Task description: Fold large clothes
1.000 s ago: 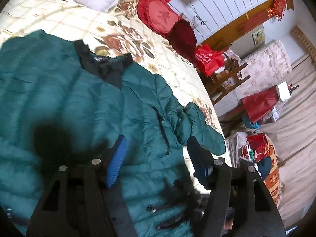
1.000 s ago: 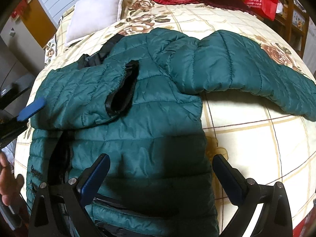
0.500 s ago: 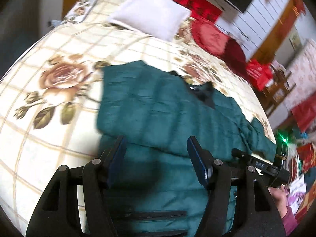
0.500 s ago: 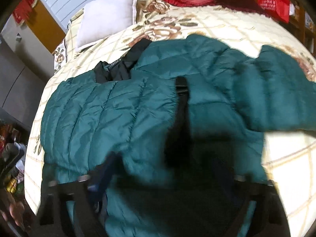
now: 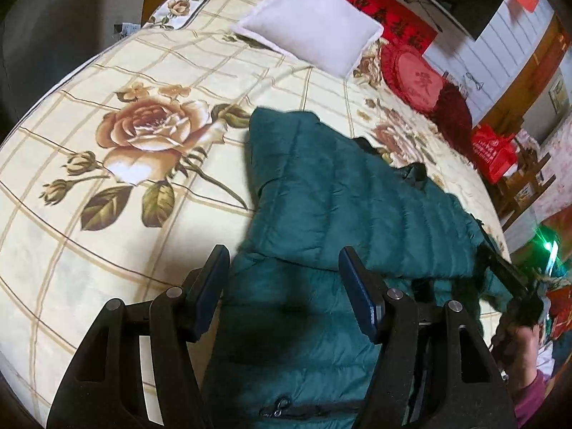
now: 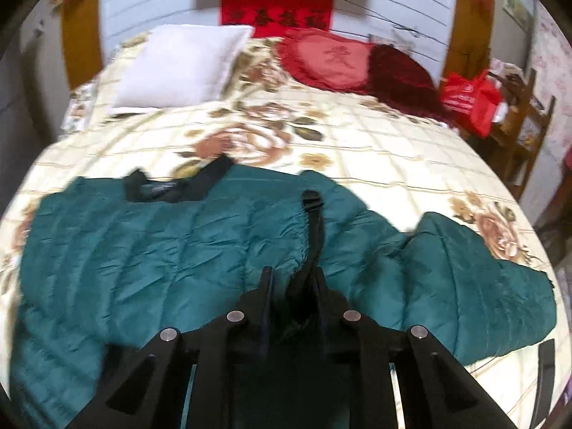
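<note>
Pinching the black cuff (image 6: 310, 250) at lower centre, right tool (image 6: 294, 286) just closed on it, left tool (image 5: 284, 286) apart over green jacket (image 5: 357, 200) on bed (image 5: 107, 214), we should carry the sleeve low across.

The left wrist camera sits behind the left hand-held gripper (image 5: 284, 286), looks steeply down and across the bed (image 5: 107, 232) from its left side, close above the green jacket (image 5: 357, 207). The right wrist camera sits behind the right hand-held gripper (image 6: 293, 286), faces the headboard wall from the foot of the bed, equally close to the jacket. Both views share the jacket, the white pillow (image 5: 307, 23), the red cushion (image 5: 414, 78), the red wall banner (image 6: 277, 14) and the red bag (image 6: 468, 102).
</note>
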Available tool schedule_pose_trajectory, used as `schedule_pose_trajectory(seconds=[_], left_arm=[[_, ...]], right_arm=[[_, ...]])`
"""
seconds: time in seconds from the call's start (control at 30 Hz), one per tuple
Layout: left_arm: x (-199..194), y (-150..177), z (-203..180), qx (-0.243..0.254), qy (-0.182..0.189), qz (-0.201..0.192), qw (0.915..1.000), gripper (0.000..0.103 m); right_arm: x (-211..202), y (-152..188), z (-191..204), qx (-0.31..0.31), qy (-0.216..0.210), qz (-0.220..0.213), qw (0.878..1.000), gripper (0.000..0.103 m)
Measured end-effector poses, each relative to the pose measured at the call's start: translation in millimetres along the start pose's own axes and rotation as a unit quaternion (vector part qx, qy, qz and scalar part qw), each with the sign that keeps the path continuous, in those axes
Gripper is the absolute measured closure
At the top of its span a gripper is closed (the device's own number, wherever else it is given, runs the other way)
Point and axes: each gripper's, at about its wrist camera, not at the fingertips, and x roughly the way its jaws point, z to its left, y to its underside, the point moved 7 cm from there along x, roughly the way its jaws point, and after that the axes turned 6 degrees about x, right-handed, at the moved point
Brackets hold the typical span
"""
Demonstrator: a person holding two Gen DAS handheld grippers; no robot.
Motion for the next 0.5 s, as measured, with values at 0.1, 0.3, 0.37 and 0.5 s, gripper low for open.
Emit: schedule_pose_trajectory(seconds=[0.1, 0.3, 0.37, 0.5], left_arm=[[8, -1, -6, 0.003, -0.007, -0.001, 1.0, 0.039], [20, -13, -20, 0.014, -0.02, -0.014, 0.9996, 0.039], [26, -19, -26, 0.019, -0.026, -0.019, 0.9993, 0.039], [45, -28, -37, 0.025, -0.044, -0.025, 0.9984, 0.039]], right_arm=[[24, 7, -5, 0.027, -0.014, 0.023, 0.999, 0.084], [-4, 12, -11, 0.058, -0.048, 0.027, 0.997, 0.052], [-20, 10, 1, 0.043, -0.067, 0.017, 0.997, 0.051], [-29, 13, 48, -0.005, -0.118, 0.032, 0.992, 0.051]])
